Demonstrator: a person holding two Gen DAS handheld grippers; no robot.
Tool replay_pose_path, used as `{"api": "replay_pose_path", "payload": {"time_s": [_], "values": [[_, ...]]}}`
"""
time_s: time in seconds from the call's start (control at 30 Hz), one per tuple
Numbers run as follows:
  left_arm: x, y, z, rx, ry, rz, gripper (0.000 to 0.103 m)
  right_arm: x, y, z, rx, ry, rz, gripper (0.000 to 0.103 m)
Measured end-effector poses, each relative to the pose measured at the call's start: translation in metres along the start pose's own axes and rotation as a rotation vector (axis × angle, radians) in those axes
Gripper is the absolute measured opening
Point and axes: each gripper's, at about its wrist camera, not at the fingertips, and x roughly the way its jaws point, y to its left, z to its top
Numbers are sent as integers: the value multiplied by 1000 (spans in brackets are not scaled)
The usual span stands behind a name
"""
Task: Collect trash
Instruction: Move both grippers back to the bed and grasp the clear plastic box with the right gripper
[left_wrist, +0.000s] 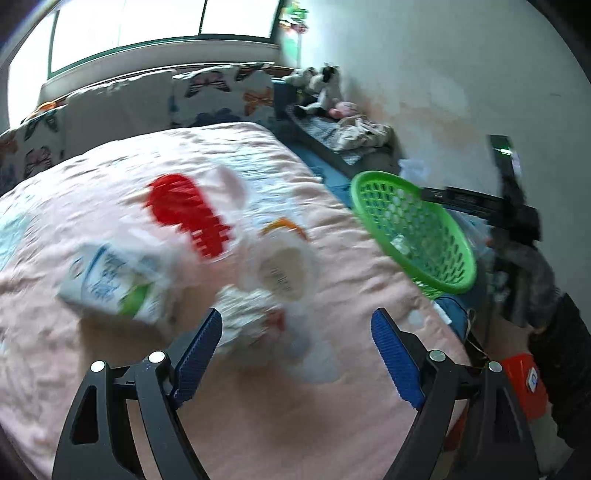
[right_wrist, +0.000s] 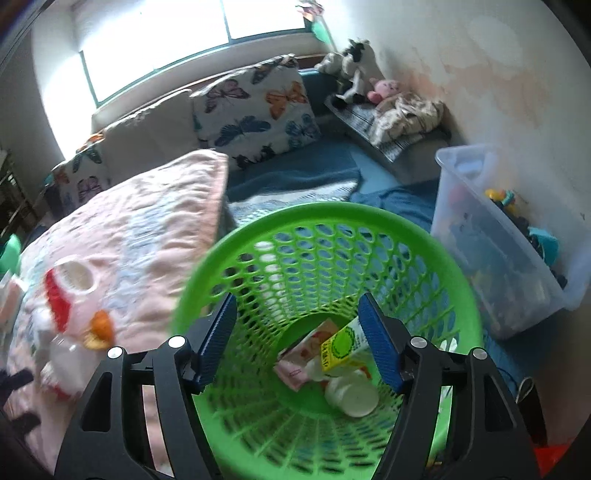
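Note:
On the pink blanket (left_wrist: 110, 369) lie a white, blue and green milk carton (left_wrist: 110, 280), a crumpled wrapper (left_wrist: 247, 317) and a clear plastic bottle (left_wrist: 286, 269) with an orange cap. My left gripper (left_wrist: 297, 319) hovers open just short of the wrapper, its blue pads apart with nothing between them. A green mesh basket (right_wrist: 325, 221) stands beside the bed, at the blanket's right edge (left_wrist: 413, 229) in the left wrist view. Inside it lie a yellow-green carton (right_wrist: 343, 347), a pink packet (right_wrist: 303, 354) and a white cup (right_wrist: 354, 397). My right gripper (right_wrist: 297, 301) is open over the basket's mouth.
A clear plastic bin (right_wrist: 498, 258) of toys stands right of the basket by the wall. Butterfly pillows (right_wrist: 258, 107) and stuffed animals (right_wrist: 354, 66) line the far side. A person's dark sleeve (left_wrist: 569, 350) is at the right edge of the left wrist view.

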Motion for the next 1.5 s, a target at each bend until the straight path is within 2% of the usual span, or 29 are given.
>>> {"api": "replay_pose_path", "payload": {"time_s": [0.23,0.47,0.93,1.5], "values": [[-17,35,-20,-82,-8,57,80,-40,44,-25,-86,-18,83,75],[-23,56,-30,-142,-17,87,80,-49,87,-44,-143,4,180,76],[-30,73,-44,-199,-29,95,80,-30,148,-63,-187,75,303,76],[-29,83,-56,-245,-10,116,80,5,186,-69,-183,130,343,73]]}}
